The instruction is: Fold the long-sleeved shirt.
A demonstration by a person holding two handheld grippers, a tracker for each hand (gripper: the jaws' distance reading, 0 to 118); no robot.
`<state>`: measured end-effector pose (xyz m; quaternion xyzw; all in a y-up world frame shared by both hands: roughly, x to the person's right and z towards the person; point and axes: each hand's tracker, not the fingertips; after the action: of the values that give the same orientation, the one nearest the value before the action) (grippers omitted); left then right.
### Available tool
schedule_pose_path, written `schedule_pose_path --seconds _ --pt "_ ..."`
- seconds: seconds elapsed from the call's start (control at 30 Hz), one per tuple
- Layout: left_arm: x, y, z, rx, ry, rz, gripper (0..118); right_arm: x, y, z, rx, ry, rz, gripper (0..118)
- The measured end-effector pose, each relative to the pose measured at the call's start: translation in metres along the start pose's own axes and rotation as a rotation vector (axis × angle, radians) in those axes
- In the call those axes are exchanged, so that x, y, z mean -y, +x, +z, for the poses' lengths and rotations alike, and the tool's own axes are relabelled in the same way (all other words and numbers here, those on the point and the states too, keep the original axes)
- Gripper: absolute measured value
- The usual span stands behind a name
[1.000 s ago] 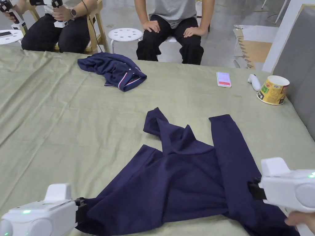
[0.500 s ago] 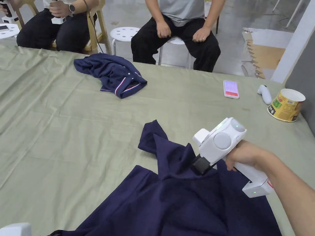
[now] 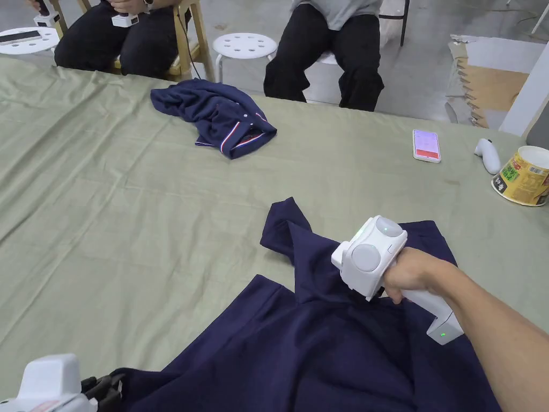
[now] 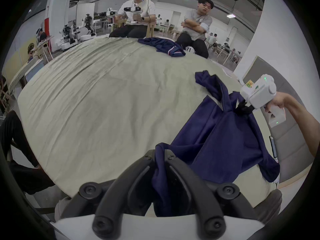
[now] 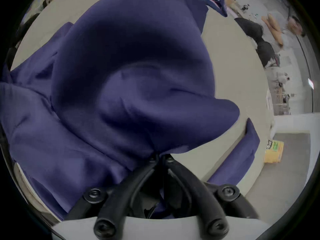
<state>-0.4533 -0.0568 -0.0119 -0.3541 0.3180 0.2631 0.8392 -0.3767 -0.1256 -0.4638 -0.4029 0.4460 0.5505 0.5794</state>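
Counter (image 3: 134, 214), wide, covered w/ pale green wrinkled cloth, takes up most of the head view.

Long-sleeved shirt (image 3: 332, 354), dark navy, soft knit, lies on near-right part of counter, partly spread. One sleeve runs up toward centre w/ cuff bent over; body bunched and creased in the middle.

Second navy garment w/ red-and-white trim (image 3: 225, 120), crumpled, far side, well apart from the shirt.

Two seated people at far edge, beyond the counter.

Right hand-held gripper (image 5: 160, 157), white body, black jaws: jaws drawn together on a pinch of shirt fabric, which balloons up in front of it in the right gripper view. Sits over shirt's middle-right, near the sleeve base.

Left hand-held gripper (image 4: 160, 154), near-left corner: jaws closed w/ a fold of the shirt's near-left edge running between them.

Yellow paper cup (image 3: 522, 177), white remote-like object (image 3: 487, 155) and phone w/ lit screen (image 3: 427, 145) at far right, apart from the shirt.

Risks, my read:
- Right pinch looks thin; a quick pull could slip it out, dropping the fold half-made.
- Grip may catch more than one layer; fold would then drag the body w/ it and skew.
- Left hold is at the very edge; tension between the two grippers could tug it free.
- Bent cuff likely gets trapped inside as a lump if not flattened.
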Motion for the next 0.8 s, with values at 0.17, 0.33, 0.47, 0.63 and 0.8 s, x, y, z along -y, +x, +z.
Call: schedule_pose_path --seconds 0.17,0.33,0.47,0.63,0.8 --pt "-0.014 -0.001 0.019 0.032 0.067 -0.013 13 0.039 0.024 0.050 -0.042 0.191 -0.264 0" --pt "-0.046 0.002 0.029 0.058 0.124 -0.070 13 0.085 0.043 0.134 -0.011 0.365 -0.347 0" --pt "-0.099 0.010 0.048 0.076 0.259 -0.121 13 0.126 0.062 0.203 0.025 0.527 -0.458 0" --pt "-0.194 0.038 0.076 0.100 0.424 -0.188 13 0.163 0.088 0.280 0.131 0.700 -0.559 0" --pt "-0.305 0.075 0.112 0.186 0.505 -0.198 13 0.174 0.120 0.363 0.253 0.817 -0.620 0"
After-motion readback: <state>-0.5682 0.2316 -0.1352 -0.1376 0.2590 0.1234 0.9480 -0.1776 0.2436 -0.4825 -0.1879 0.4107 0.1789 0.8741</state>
